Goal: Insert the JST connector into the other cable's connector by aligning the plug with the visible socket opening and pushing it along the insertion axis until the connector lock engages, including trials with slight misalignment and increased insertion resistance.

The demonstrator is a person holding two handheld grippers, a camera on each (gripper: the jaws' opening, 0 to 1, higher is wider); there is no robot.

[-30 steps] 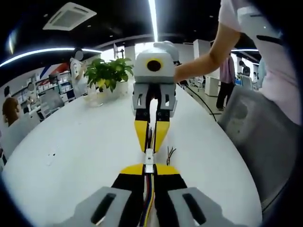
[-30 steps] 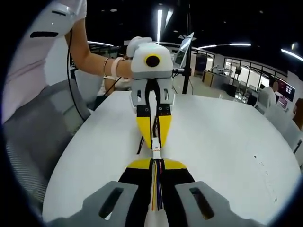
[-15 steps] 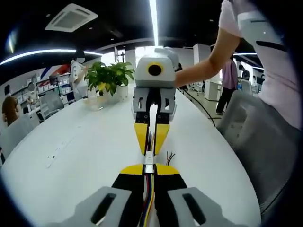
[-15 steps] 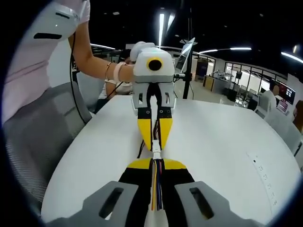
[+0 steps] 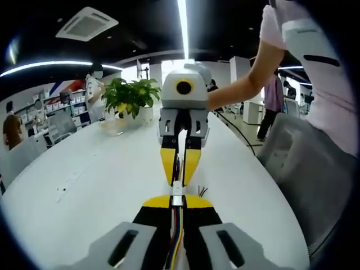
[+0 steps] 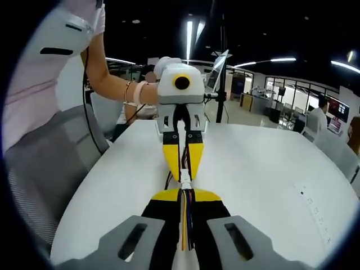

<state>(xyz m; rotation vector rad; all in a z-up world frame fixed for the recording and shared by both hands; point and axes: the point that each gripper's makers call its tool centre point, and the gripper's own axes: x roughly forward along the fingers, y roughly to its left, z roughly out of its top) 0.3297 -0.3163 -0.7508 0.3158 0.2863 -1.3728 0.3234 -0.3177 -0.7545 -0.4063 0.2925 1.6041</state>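
Left gripper (image 5: pixel 177 206): jaws closed almost together, clamped on a bundle of coloured wires (image 5: pixel 176 230) running back between them. A small white connector (image 5: pixel 177 193) sticks out just past the yellow jaw tips. The same gripper is seen head-on in the right gripper view (image 6: pixel 181 169), jaws pinched in, tips pointing at the camera.

Right gripper (image 6: pixel 185 203): jaws likewise nearly shut, gripped on its own wire bundle (image 6: pixel 185 225), with a white plug (image 6: pixel 184 181) at the tips. In the left gripper view it is seen head-on (image 5: pixel 179 175), yellow tips pinched together over dark wires.

The two grippers are held tip to tip, in line. Connector and plug are touching or joined in the gap between the tips; whether the lock is engaged cannot be told. Loose wire ends (image 5: pixel 201 191) are seen just beside the junction, above the table.

Everything is held over a white table (image 5: pixel 95 180). A potted plant (image 5: pixel 130 97) stands on the table's far end in the left gripper view. A person's bare forearm (image 5: pixel 247 84) reaches in to the right gripper's body; a wrist with bangles (image 6: pixel 132 90) is behind the left gripper's body. A grey chair (image 6: pixel 42 152) stands beside the table. An office with ceiling strip lights is in the background.
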